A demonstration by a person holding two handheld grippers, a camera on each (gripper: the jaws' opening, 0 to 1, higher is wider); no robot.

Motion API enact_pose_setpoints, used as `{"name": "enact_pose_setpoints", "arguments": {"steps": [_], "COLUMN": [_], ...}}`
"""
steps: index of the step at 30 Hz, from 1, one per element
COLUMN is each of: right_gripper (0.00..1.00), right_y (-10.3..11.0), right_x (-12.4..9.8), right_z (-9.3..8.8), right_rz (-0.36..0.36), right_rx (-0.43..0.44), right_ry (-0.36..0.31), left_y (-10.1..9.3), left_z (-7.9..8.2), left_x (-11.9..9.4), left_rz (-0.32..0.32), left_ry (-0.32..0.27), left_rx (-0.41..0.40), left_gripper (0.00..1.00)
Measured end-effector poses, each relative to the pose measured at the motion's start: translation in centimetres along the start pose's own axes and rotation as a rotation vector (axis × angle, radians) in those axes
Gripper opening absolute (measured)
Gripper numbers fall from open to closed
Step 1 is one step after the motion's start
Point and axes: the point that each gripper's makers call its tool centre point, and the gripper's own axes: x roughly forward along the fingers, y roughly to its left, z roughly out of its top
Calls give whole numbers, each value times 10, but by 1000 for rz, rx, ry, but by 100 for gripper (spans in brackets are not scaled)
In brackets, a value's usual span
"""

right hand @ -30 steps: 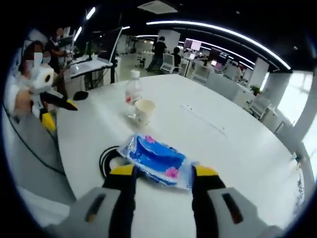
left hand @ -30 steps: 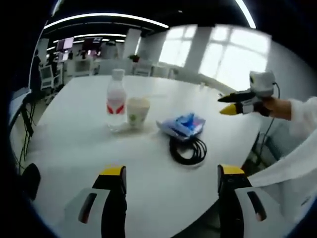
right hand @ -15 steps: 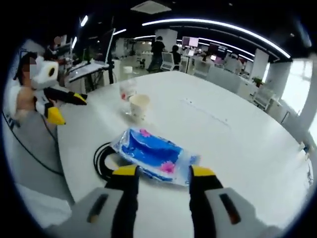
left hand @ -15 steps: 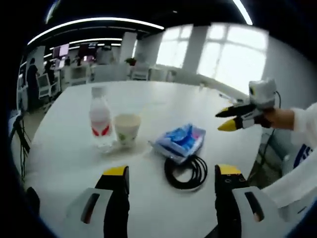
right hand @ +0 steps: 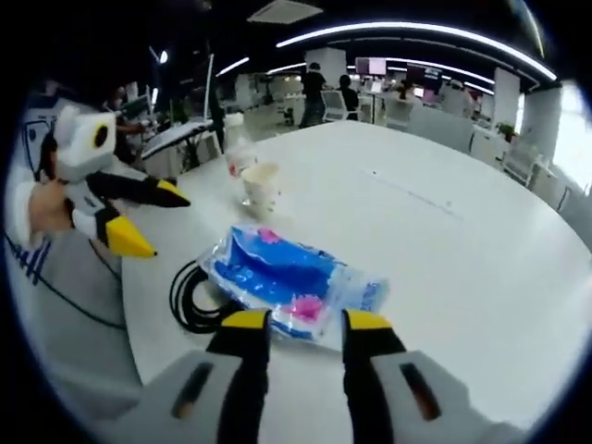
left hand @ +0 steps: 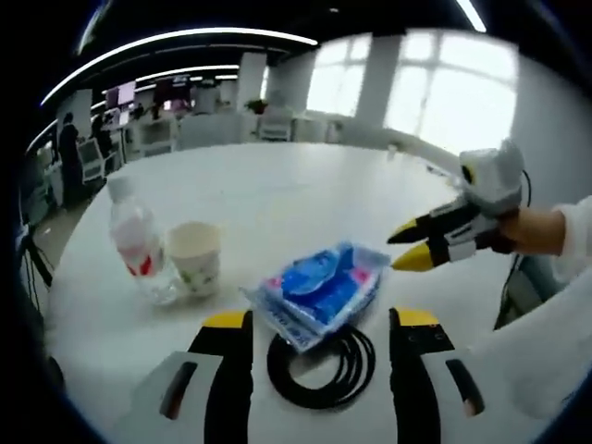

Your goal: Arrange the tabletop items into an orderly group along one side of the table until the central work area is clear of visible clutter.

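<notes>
The blue tissue pack (right hand: 285, 280) lies just ahead of the right gripper (right hand: 305, 324), whose jaws stand narrowly apart and empty at its near edge. The pack overlaps a black cable coil (left hand: 322, 365), which sits between the wide-open jaws of the left gripper (left hand: 320, 326). Farther left stand a paper cup (left hand: 195, 268) and water bottle (left hand: 137, 245) on the white table (left hand: 277, 194).

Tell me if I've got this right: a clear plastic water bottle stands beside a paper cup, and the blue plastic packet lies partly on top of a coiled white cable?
Nearly. The coiled cable is black, not white, as the left gripper view shows. The rest holds: the clear plastic water bottle stands beside the paper cup, and the blue plastic packet lies partly over the coil.
</notes>
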Motion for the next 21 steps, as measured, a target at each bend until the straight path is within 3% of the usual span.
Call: {"name": "enact_pose_setpoints", "arguments": {"steps": [6, 11, 14, 16, 21], "right_gripper": [25, 21, 21, 20, 19], "right_y": [-2, -2, 0, 0, 4], "right_x": [10, 19, 24, 29, 40], "right_z": [-12, -21, -20, -22, -31], "right_rz": [32, 58, 76, 80, 95], "right_rx": [58, 129, 165, 174, 174], "right_ry": [29, 55, 53, 58, 87], "left_y": [4, -2, -4, -3, -2], "left_z": [-11, -13, -14, -19, -27], "left_x": [21, 36, 43, 47, 53], "left_rz": [46, 64, 84, 103, 121], "left_ry": [76, 99, 108, 131, 159], "left_rx": [-79, -92, -115, -129, -153], "left_gripper": [54, 42, 43, 43, 32]}}
